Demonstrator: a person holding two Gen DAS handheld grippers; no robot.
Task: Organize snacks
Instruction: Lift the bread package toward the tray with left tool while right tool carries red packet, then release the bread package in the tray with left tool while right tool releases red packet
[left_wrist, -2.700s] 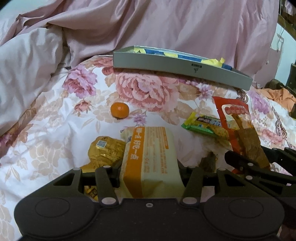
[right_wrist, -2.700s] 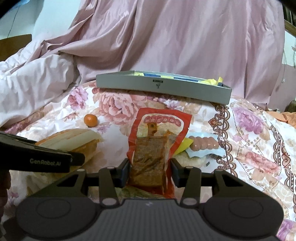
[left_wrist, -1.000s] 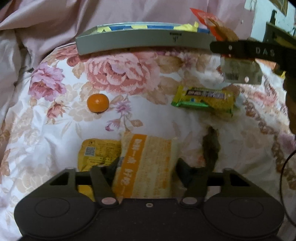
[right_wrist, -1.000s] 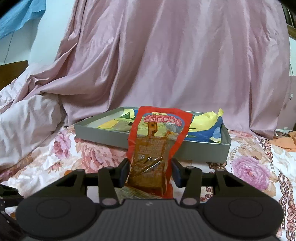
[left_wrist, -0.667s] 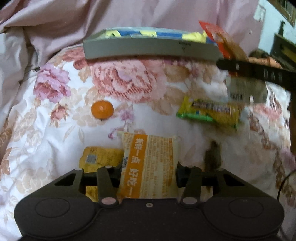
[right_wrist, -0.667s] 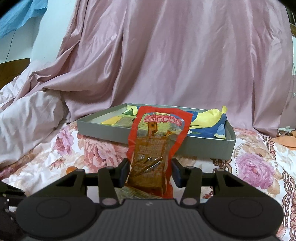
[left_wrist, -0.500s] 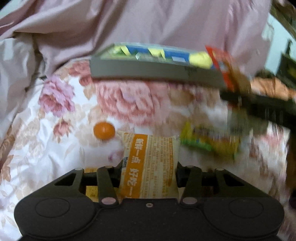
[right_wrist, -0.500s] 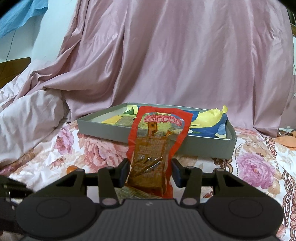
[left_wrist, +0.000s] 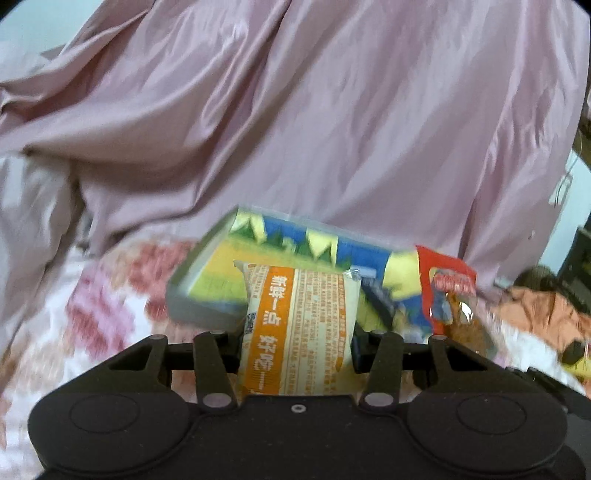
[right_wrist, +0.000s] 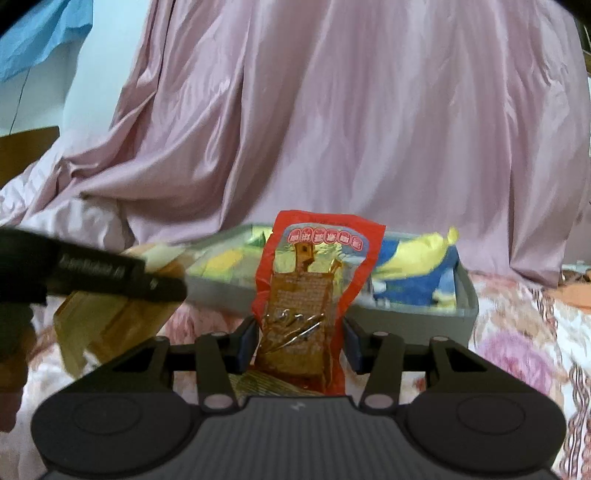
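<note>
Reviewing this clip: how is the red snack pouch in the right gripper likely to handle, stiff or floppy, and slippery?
The red snack pouch, pinched low in the right gripper, stands upright past the fingers, so it probably holds some stiffness. Its top edge looks crinkled, suggesting thin film that may flop if swung. Its glossy surface could be slippery.

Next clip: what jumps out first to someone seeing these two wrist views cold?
Each hand-held gripper carries a snack in the air: the left hand-held gripper clamps an orange-and-cream packet, and the right hand-held gripper clamps a red pouch. Both point toward a grey tray lined with blue and yellow, which sits on the floral bedspread before a pink drape.
</note>
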